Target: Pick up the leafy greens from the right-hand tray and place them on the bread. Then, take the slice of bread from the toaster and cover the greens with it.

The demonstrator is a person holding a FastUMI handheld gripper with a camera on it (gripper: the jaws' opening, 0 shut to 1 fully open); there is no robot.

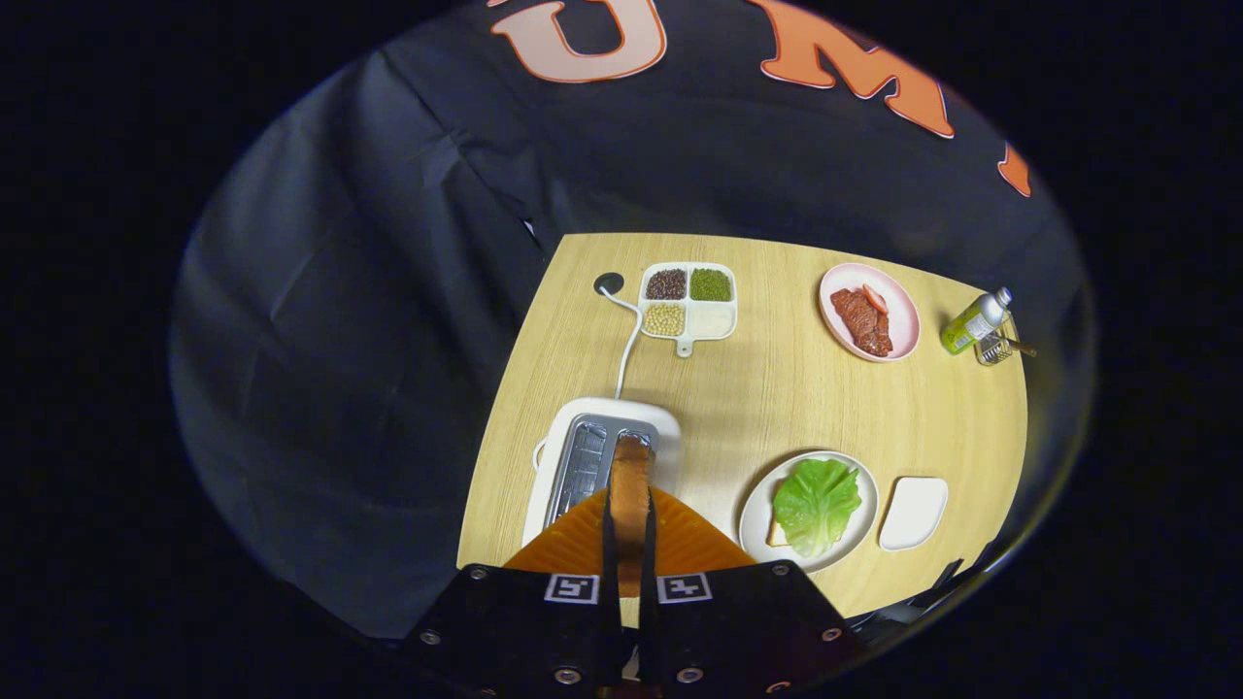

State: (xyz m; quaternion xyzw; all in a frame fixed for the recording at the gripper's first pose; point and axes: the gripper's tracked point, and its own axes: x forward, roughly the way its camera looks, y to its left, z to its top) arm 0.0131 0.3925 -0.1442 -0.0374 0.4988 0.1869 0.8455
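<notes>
Bread slice (630, 485) sits clamped between the gripper (629, 529) fingers above the toaster (583, 456); greens (817, 503) cover bread on the plate (755, 519) nearby.

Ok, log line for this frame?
gripper shut on bread slice | above toaster | greens already on plate bread | cover pending

1. The table (777, 408) ahead of the gripper (629, 544) is bright and sharp.
2. The cloth wall (388, 340) beyond it is dim.
3. Far from the fingers, straight lines bend and things look blurry.
4. The toaster (592, 456) top shines a little.
</notes>
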